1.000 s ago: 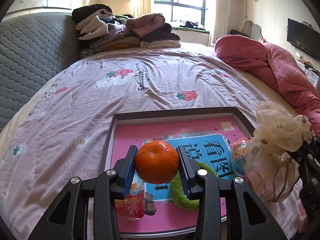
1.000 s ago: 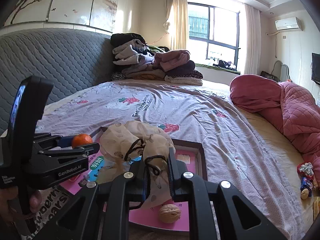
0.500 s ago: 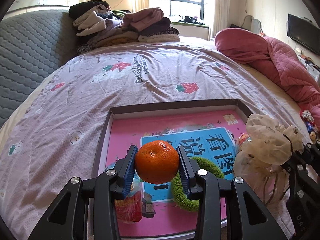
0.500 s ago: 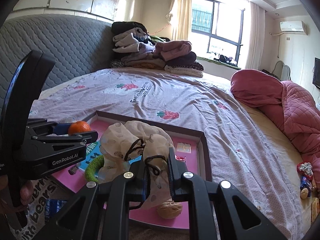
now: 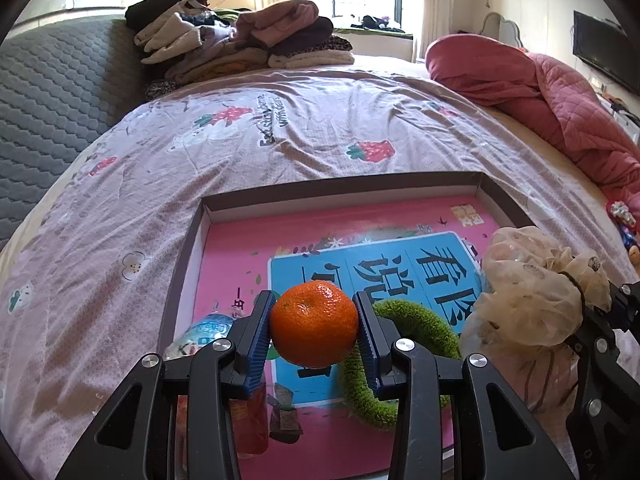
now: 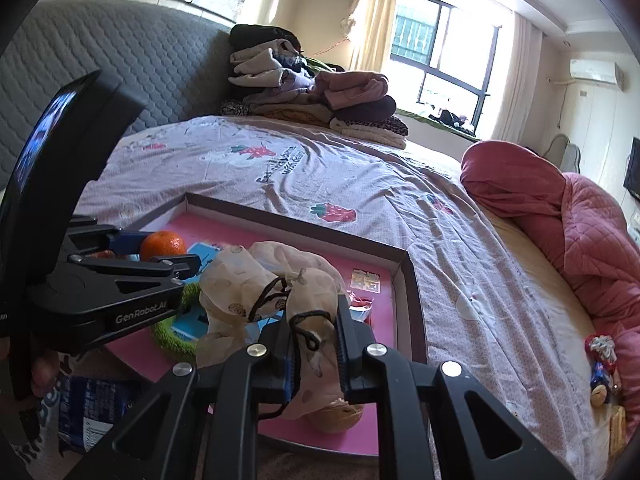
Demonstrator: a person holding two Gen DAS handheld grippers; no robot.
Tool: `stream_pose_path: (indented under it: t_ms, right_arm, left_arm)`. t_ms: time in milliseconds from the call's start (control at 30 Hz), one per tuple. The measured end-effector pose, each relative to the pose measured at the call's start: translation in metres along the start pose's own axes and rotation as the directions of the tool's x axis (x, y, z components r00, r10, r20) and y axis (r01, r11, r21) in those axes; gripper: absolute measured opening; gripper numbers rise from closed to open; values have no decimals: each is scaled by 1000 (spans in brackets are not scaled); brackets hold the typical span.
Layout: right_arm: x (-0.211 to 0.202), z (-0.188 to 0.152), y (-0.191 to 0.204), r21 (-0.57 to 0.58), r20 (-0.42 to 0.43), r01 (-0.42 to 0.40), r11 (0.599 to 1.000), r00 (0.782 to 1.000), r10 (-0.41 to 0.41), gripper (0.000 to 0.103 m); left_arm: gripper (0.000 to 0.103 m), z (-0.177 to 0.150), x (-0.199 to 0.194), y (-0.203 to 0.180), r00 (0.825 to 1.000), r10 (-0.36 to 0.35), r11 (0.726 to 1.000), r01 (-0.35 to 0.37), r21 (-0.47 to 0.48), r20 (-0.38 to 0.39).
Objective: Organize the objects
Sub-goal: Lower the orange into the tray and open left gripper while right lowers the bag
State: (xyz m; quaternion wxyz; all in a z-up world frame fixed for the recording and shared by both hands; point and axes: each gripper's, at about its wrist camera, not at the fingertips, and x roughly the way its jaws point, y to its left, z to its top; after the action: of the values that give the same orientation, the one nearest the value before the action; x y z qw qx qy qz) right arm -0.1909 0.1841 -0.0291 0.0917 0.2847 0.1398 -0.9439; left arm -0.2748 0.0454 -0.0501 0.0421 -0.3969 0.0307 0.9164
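Orange fruit [image 5: 314, 329] sits clamped in my left tongs [image 5: 315, 330], above the pink tray [image 5: 344, 192] on the bed [image 5: 160, 184]. Right tongs [image 6: 316, 350] pinch a beige mesh bag [image 6: 272, 280] w/ black drawstring; a walnut, prob., lies under it.
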Motion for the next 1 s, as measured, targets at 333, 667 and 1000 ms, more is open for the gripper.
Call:
stream_pose_path:
  t_ms: [333,667,1000]
  right_arm:
    - [8,-3,7,-47,-25,16,999,1000,-17,19]
    - [12,-6,8,-57,-48,32,998,998,-35,27]
    - [12,-9,8,-66,-57,57,996,997,-61,35]
  left_arm:
    - [41,-4,6,-4,1000,10,1000,-9,18,-24]
    - [41,-6,5,-6,999,13,999,-12,32,-30]
    - [45,-6,5,-3,999,10,1000,-9,30,-34]
